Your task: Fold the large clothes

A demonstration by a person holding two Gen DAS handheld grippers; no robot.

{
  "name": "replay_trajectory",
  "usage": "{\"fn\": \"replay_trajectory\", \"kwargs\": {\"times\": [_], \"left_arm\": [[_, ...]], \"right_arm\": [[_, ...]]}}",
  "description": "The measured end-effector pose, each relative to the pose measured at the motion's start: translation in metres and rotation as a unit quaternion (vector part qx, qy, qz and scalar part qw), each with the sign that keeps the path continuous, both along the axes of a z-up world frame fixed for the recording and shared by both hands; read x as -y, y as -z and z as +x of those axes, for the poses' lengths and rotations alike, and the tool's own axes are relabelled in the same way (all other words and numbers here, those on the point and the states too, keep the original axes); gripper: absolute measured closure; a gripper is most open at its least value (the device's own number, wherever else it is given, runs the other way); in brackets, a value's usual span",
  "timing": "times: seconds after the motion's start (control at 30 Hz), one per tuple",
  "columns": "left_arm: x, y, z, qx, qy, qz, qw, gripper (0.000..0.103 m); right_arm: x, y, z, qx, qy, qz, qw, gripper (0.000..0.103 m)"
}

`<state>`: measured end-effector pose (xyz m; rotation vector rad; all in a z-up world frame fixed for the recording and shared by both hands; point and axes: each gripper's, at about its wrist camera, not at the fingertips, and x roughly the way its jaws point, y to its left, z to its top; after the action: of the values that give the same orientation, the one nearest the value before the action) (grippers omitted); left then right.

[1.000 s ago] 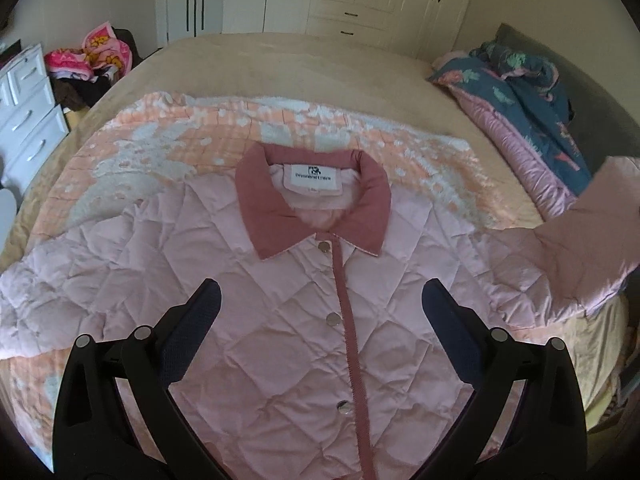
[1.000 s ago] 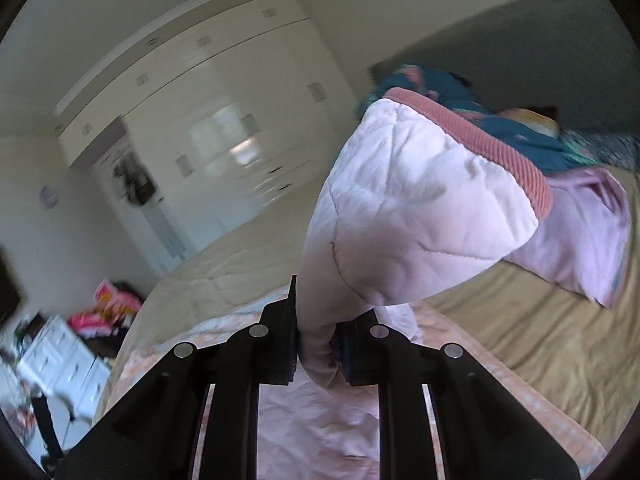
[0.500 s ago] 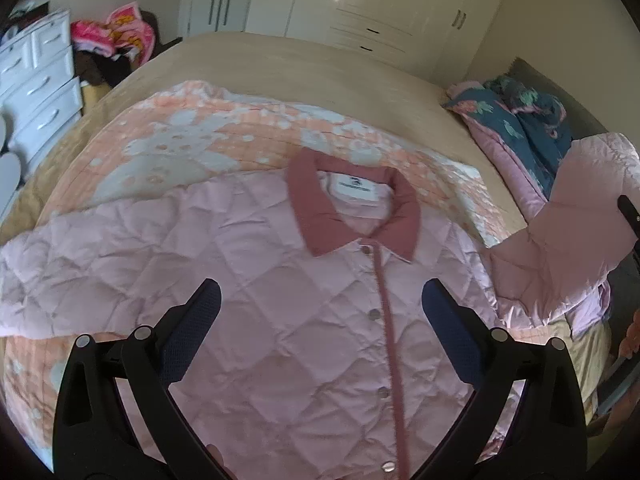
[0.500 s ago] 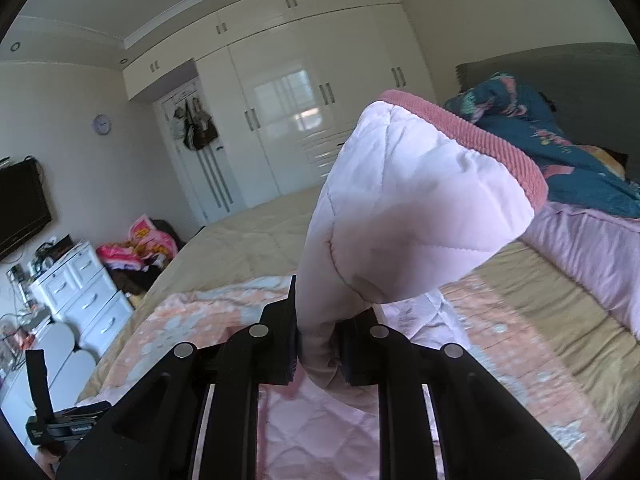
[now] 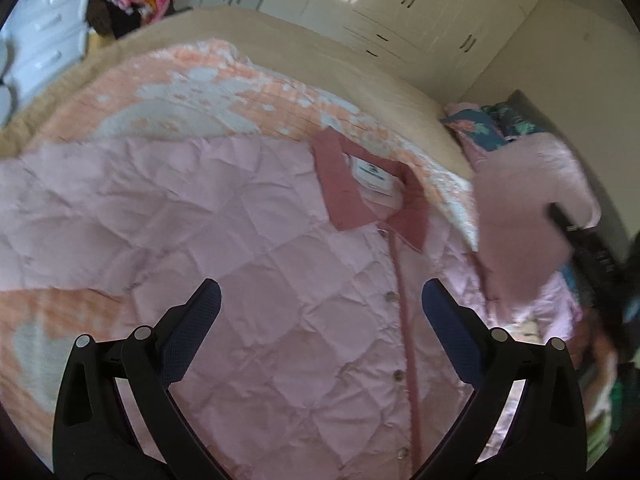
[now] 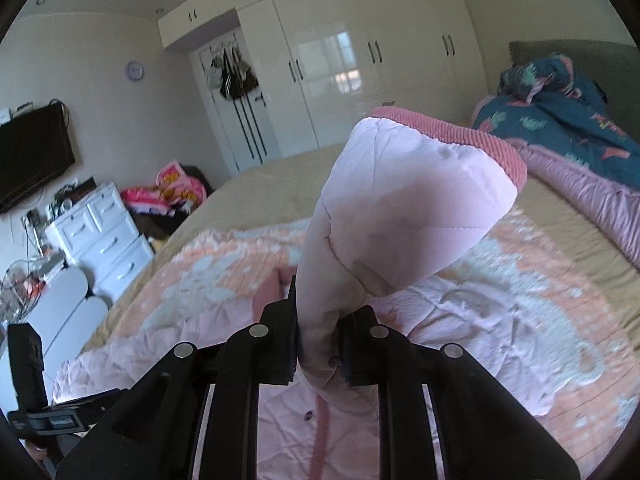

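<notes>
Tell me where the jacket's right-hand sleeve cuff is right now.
The sleeve cuff is held up above the bed, its sleeve pinched in the right tongs; in the left wrist view it hangs right of the collar.

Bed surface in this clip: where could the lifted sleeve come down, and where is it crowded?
Free: the buttoned chest of the jacket under the open left gripper, and tan bedcover between the peach blanket and wardrobe. Crowded: the headboard side, with the blue quilt. The right gripper holds the sleeve.
</notes>
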<state>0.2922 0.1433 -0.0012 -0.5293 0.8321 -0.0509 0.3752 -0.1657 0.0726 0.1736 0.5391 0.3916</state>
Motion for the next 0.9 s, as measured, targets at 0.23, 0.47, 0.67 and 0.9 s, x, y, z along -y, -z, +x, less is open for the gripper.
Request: {"fn": "replay_trajectory", "kwargs": {"times": [0.23,0.47,0.67,0.9], "left_arm": [[-0.019,0.015,0.006,0.010,0.014,-0.093,0.9955,0.009],[-0.040,0.030,0.007,0.019,0.001,-0.178,0.9838,0.009],[-0.040,0.035,0.008,0.025,0.008,-0.219,0.9755,0.009],[-0.034,0.054,0.015,-0.005,0.018,-0.240,0.9707,0.009]], "right_arm": [[-0.059,0.053,-0.001,-0.030,-0.043,-0.043,0.998,0.088],[-0.103,0.110,-0.016,-0.082,-0.108,-0.102,0.985,0.082],[-0.136,0.135,-0.038,-0.095,-0.157,-0.162,0.970,0.058],[-0.141,0.128,-0.071,-0.087,-0.208,-0.186,0.956,0.023]]}}
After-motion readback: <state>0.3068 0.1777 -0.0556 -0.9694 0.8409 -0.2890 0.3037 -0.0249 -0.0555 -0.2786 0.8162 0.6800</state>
